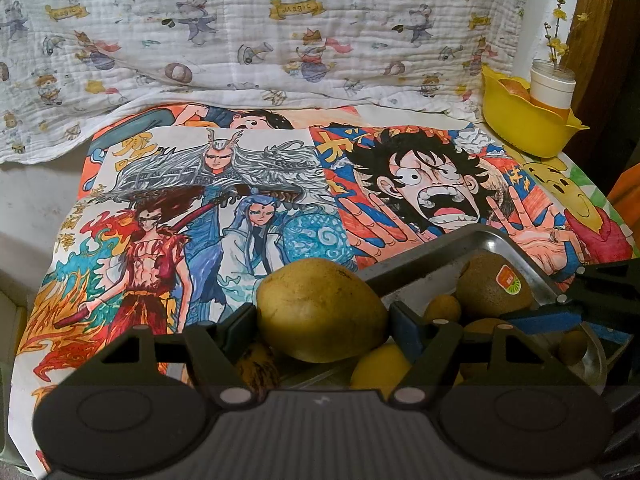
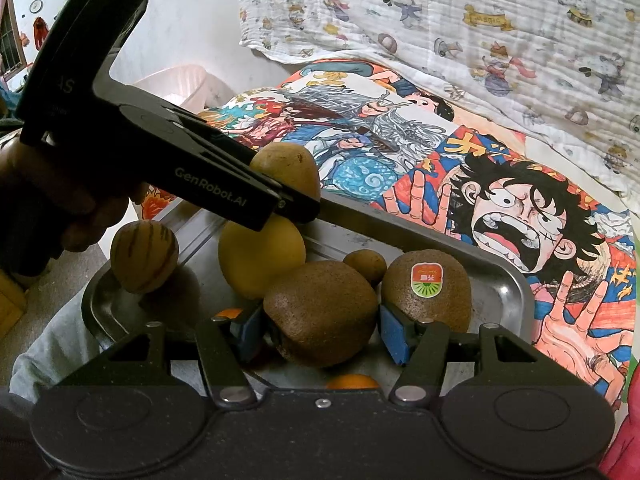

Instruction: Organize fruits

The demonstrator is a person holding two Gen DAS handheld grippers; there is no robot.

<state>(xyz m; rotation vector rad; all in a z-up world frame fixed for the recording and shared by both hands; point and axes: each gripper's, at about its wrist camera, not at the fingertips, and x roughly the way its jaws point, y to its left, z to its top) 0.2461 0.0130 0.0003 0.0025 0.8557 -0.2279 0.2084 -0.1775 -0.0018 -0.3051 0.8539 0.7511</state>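
The surface (image 1: 52, 204) is covered with bright hand-coloured cartoon posters (image 1: 420, 192), and a white printed muslin cloth (image 1: 240, 40) hangs behind them. A rectangular steel tray (image 2: 500, 280) of fruit sits at the posters' near edge.

The left gripper (image 1: 322, 316) has its jaws clamped on a yellow-brown mango (image 1: 320, 312), held above the tray's far rim. The right gripper (image 2: 320, 320) has its jaws around a fuzzy brown kiwi (image 2: 320, 312) in the tray; whether they press it or only flank it I cannot tell.

Only the left wrist view shows a yellow plastic bowl (image 1: 520, 128) beyond the tray by the cloth, a white foam cup (image 1: 552, 84) standing at it.

Only the right wrist view shows a white plastic basket (image 2: 188, 80) beyond the tray, a stickered kiwi (image 2: 428, 292), a smooth yellow fruit (image 2: 260, 256), a striped brown fruit (image 2: 144, 256) and a small round brown fruit (image 2: 366, 266) inside the tray.
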